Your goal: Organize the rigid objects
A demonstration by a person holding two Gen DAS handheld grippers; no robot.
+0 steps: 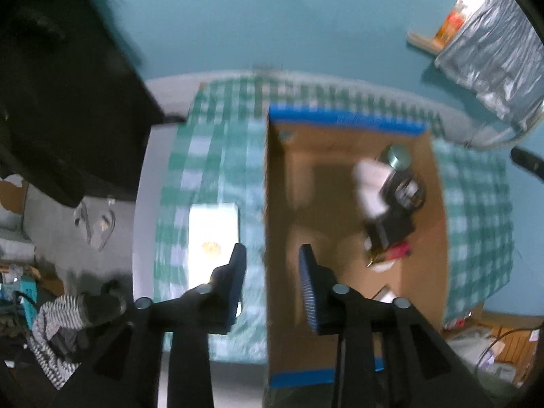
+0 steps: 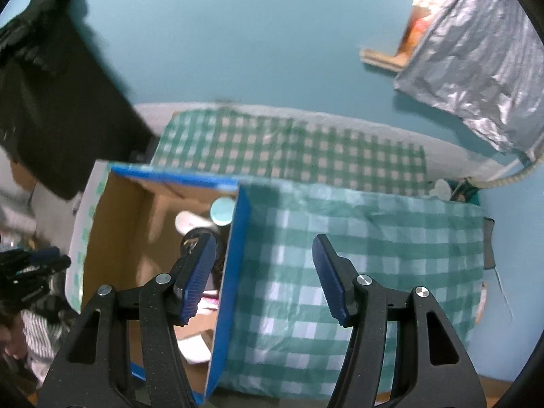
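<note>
An open cardboard box with blue-taped rims stands on a green checked cloth. Inside it lie a white object, a round silver-green lid, a black item and a red-pink one. A flat white object lies on the cloth left of the box. My left gripper is open and empty, straddling the box's left wall. My right gripper is open and empty, straddling the box's right wall; the box contents show past its left finger.
A black object looms at the upper left. A silver foil bag hangs at the upper right on the teal wall. Striped cloth and clutter lie on the floor at the left. The checked cloth spreads right of the box.
</note>
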